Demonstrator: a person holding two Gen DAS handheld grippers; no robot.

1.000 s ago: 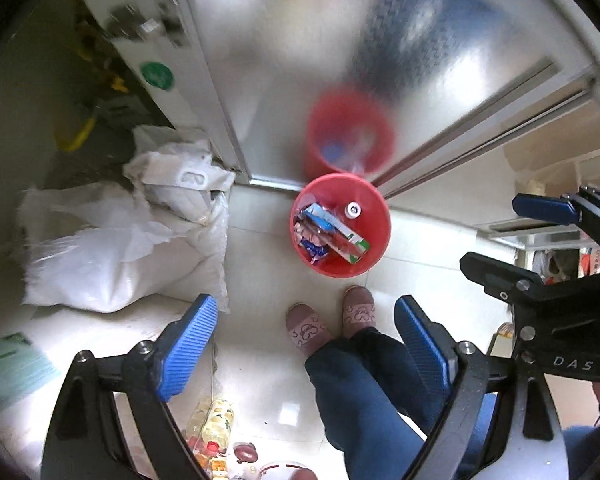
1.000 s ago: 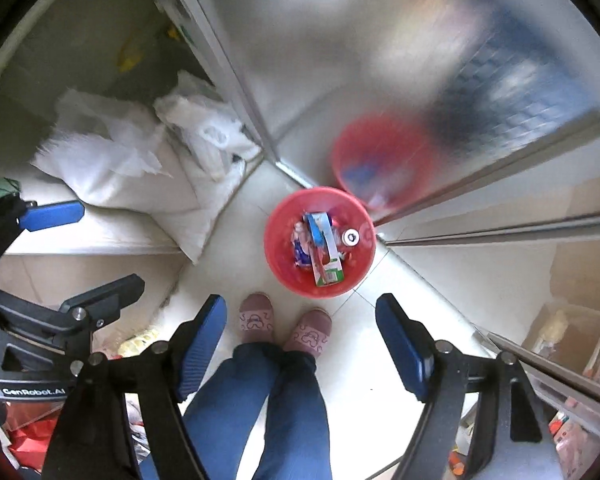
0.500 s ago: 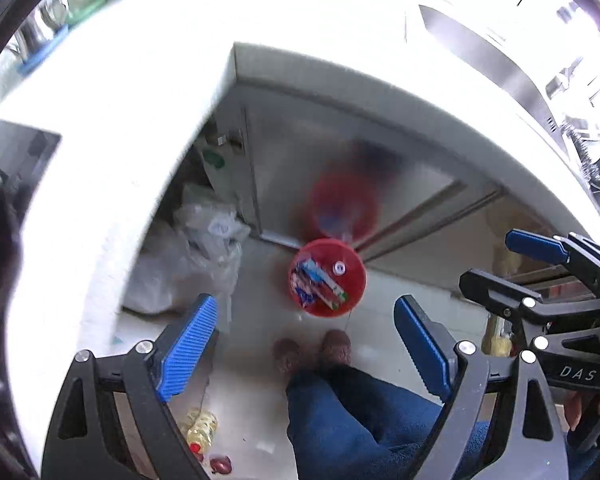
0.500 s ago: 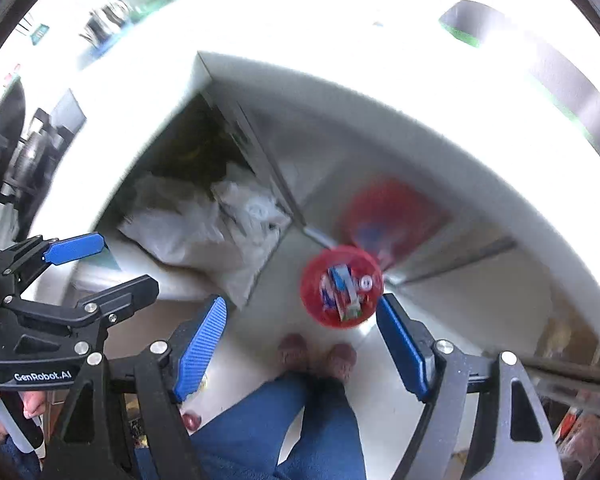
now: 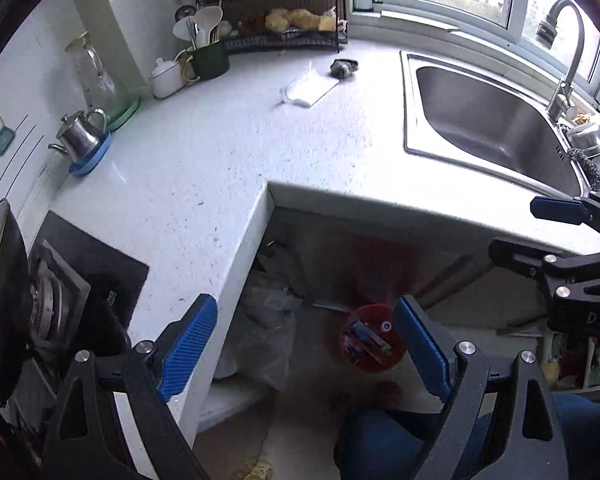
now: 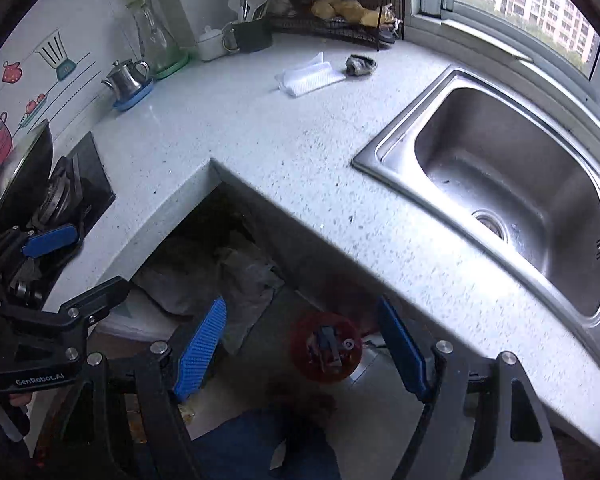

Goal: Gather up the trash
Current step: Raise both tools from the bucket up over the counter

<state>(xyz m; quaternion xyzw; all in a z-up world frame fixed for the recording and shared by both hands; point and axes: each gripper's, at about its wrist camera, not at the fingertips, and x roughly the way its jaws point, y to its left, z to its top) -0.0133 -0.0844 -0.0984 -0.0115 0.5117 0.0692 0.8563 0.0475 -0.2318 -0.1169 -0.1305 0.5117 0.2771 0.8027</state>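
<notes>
- Left wrist view: the left gripper (image 5: 306, 344) hangs above the inner corner of the worktop (image 5: 220, 152) with its jaws wide and nothing between them; the right gripper (image 6: 302, 346) is just as empty, jaws standing wide.
- The trash still to collect, as I judge it, lies far back on the worktop — a white folded wrapper (image 5: 309, 88) and, just beside it, a dark crumpled scrap (image 5: 343, 68), both near the wire rack (image 5: 284, 20) and left of the sink (image 5: 492, 120).
- The red bin (image 5: 370, 338) stands on the floor below the worktop edge, already holding wrappers, with the person's legs (image 5: 380, 440) just in front of it.
- Risk: the reach to the wrapper passes close to the green mug of utensils (image 5: 208, 60) and the white pot (image 5: 166, 78) — a wide swing could knock them.
- Risk: the wrapper lies flat on a smooth top, so the pads may slide over it or push it towards the rack instead of pinching it.
- Risk: the carry back is long, and a light scrap may slip out short of the bin.
- Against the earlier frames: both views then looked down at the bin and slippers on the floor; now both grippers have risen and tipped up, the bin is small, and the worktop fills the picture. The jaw width is unchanged.
</notes>
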